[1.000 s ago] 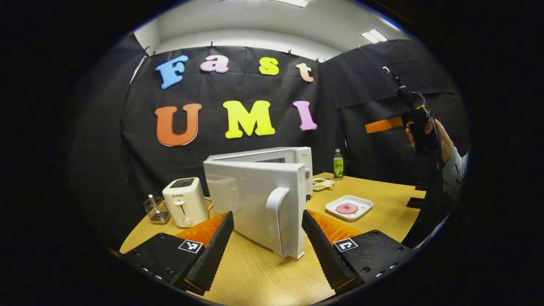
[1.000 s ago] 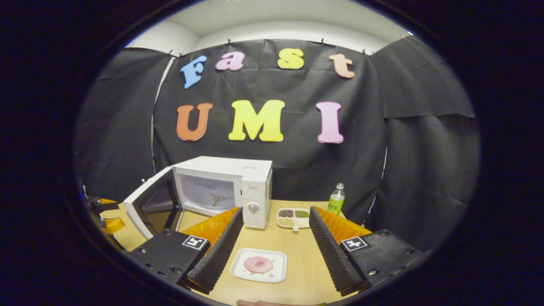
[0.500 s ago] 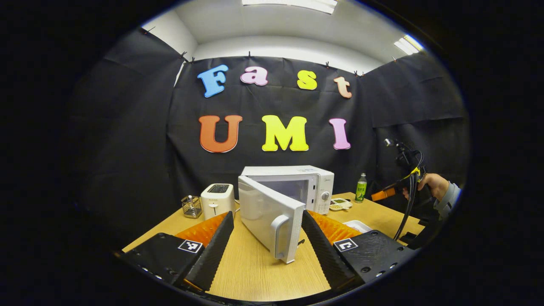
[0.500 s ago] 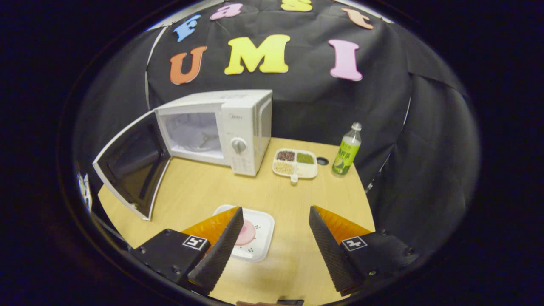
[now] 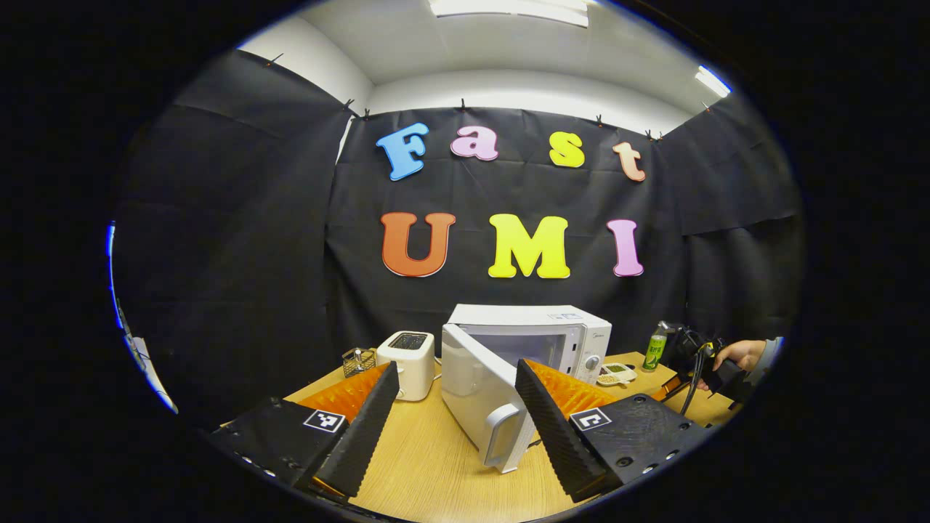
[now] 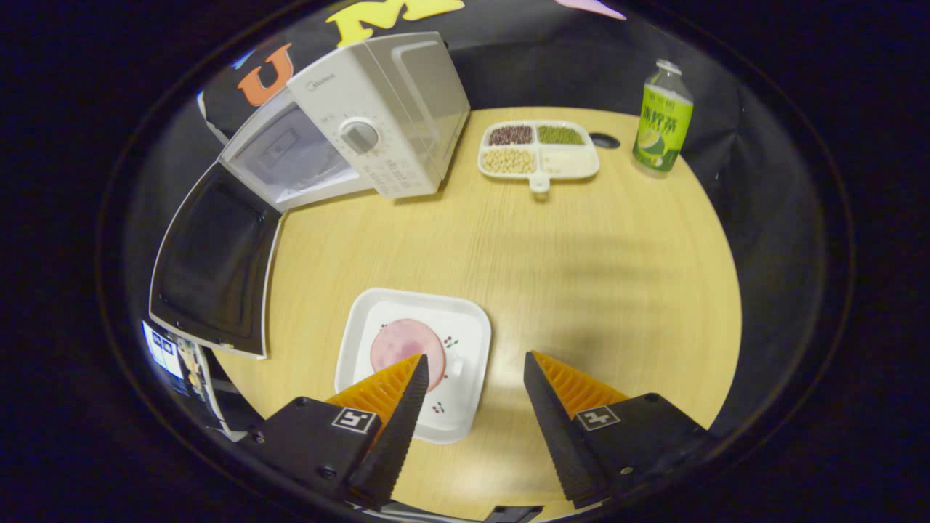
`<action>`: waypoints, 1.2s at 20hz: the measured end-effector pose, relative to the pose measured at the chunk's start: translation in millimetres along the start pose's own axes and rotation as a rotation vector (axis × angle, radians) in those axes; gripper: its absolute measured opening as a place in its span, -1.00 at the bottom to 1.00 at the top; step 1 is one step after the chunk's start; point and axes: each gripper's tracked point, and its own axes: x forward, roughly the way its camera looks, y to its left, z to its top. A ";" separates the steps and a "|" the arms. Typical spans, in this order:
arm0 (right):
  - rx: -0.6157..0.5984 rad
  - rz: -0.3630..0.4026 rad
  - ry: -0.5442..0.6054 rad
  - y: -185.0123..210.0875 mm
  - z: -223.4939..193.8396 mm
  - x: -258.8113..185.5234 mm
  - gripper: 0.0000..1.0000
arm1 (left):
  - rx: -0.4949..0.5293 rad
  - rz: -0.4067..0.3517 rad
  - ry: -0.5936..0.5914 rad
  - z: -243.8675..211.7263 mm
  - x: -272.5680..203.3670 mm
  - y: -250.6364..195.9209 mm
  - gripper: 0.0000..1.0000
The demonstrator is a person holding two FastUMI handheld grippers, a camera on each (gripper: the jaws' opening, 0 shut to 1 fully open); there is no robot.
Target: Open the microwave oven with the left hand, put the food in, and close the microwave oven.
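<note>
R gripper (image 6: pixel 471 407): jaws wide open, holding nothing, hanging over the table (image 6: pixel 581 247). Its left finger overlaps the near edge of the plate (image 6: pixel 465 341) w/ the pink food slice (image 6: pixel 399 345); can't tell if it touches. Right finger is over bare tabletop beside the plate. Past the plate: door (image 6: pixel 214 261) swung fully open at left, dark inner face up toward the camera. Microwave (image 6: pixel 378 109) behind it, cavity open, dial on the front panel. Far edge: divided tray (image 6: pixel 539 149) of beans just right of the microwave, bottle (image 6: pixel 662 116) at the corner.

L gripper (image 5: pixel 454 428): jaws wide open too, nothing between them, not touching anything. Just beyond the tips, the door's outer face w/ its handle (image 5: pixel 501 436), apart from both fingers. Toaster (image 5: pixel 407 354) to the left, wire basket (image 5: pixel 354 361) beside it. Microwave box further back. At far right a hand (image 5: pixel 737 356) holds the other gripper low near the table.
</note>
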 end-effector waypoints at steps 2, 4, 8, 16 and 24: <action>0.065 0.052 0.105 4.8 -10.9 13.9 0.55 | 0.015 0.044 -0.017 6.8 3.2 9.8 0.93; 0.084 0.090 0.203 9.0 -19.4 16.4 0.28 | 0.020 0.047 -0.044 15.3 3.7 8.0 0.94; 0.140 0.167 0.246 -5.1 -13.2 29.5 -1.00 | -0.017 0.012 -0.074 21.9 4.7 -1.7 0.94; 0.232 0.332 0.182 -5.9 -18.3 17.8 -0.93 | 0.007 0.000 -0.063 23.5 5.5 -10.0 0.93; 0.276 0.348 0.018 33.8 1.4 -33.0 -0.92 | 0.010 -0.027 -0.013 10.4 13.7 -14.5 0.94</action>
